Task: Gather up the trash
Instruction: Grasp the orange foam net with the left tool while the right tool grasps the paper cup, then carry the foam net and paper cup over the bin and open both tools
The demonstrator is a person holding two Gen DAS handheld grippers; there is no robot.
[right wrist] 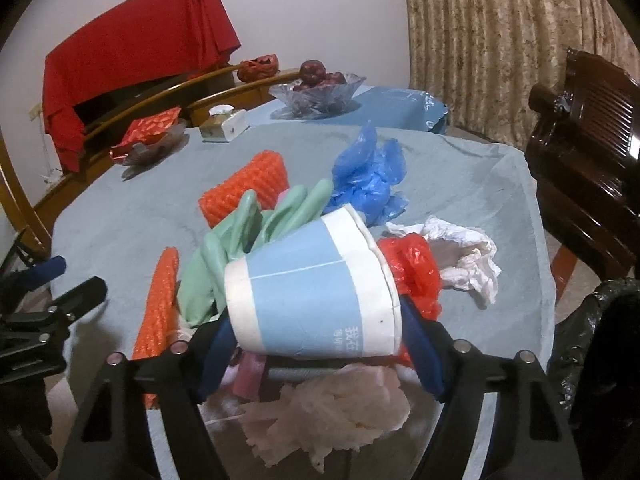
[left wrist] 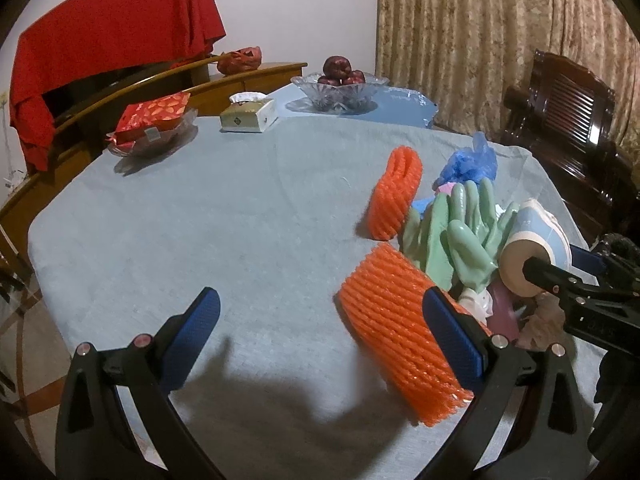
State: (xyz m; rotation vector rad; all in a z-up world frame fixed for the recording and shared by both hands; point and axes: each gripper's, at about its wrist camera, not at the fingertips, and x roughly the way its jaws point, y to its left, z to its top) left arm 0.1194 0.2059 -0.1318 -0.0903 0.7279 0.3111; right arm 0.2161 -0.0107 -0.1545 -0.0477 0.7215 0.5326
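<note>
Crumpled tissue (right wrist: 332,412) lies nearest, at the table's (right wrist: 112,216) near edge, below the right gripper (right wrist: 320,344), whose jaws pinch a blue-and-white paper cup (right wrist: 316,292) on its side. From left to right: left gripper (left wrist: 320,344), jaws spread and empty, orange foam net (left wrist: 400,340), green gloves (left wrist: 456,232), red bag (right wrist: 416,268).

- Left wrist view looks low across the bench (left wrist: 180,220) toward the curtain, trash pile at its right.
- Right wrist view sits close over the pile.
- Both share the green gloves (left wrist: 456,232) (right wrist: 240,232) and fruit bowl (left wrist: 340,90) (right wrist: 316,90).
</note>
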